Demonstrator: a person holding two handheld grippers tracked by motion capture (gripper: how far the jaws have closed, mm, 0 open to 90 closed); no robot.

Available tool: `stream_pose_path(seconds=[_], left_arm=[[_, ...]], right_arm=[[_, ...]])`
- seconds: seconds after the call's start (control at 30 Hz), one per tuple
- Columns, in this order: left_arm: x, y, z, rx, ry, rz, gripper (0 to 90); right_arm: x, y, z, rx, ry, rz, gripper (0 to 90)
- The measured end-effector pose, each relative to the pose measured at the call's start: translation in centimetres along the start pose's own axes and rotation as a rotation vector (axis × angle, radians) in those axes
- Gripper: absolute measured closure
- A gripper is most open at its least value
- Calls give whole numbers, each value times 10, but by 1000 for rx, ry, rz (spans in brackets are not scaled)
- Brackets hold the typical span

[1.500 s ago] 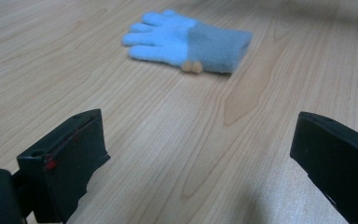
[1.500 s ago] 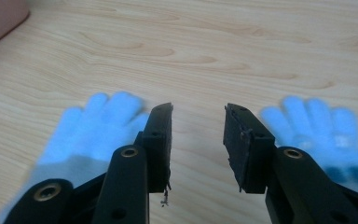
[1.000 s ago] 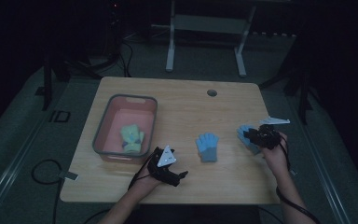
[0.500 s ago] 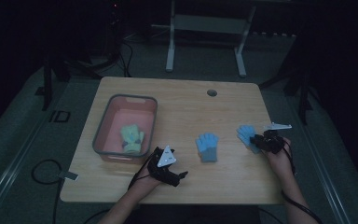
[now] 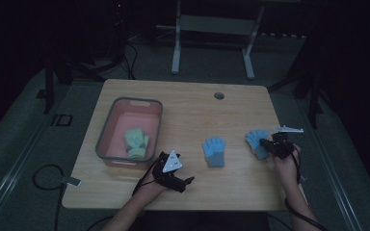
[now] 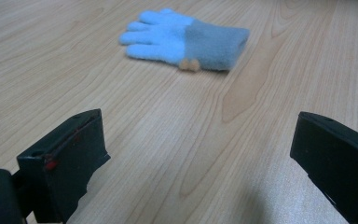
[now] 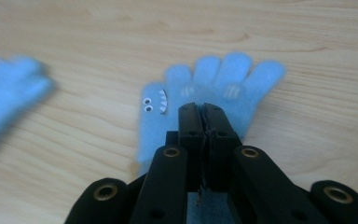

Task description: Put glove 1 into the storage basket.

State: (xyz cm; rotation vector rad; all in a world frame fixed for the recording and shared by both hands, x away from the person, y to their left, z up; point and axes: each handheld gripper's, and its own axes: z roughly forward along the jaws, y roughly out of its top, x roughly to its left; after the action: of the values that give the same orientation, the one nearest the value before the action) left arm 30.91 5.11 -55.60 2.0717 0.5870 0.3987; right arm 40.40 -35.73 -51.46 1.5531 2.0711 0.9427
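A light wooden table (image 5: 188, 103) is seen, with a pink bin (image 5: 107, 134) set at nine o'clock. Two blue gloves lie at five o'clock (image 5: 214, 151) and four o'clock (image 5: 256, 141).

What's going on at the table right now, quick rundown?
Right gripper jaws just closed, pinching the blue monster glove. Left gripper open, resting. Second blue glove mid-table, nothing in the way.

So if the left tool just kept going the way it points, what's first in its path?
Probably the blue and grey glove lying flat ahead on the wooden table. The left tool stands open, with bare wood between it and the glove; the depth is hard to judge.
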Motion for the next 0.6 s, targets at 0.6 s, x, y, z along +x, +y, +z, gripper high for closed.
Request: stream_pose_path(seconds=[0.6], left_arm=[[0, 1, 0, -1, 8, 12, 30]], right_arm=[[69, -13, -21, -65, -153, 153, 874]])
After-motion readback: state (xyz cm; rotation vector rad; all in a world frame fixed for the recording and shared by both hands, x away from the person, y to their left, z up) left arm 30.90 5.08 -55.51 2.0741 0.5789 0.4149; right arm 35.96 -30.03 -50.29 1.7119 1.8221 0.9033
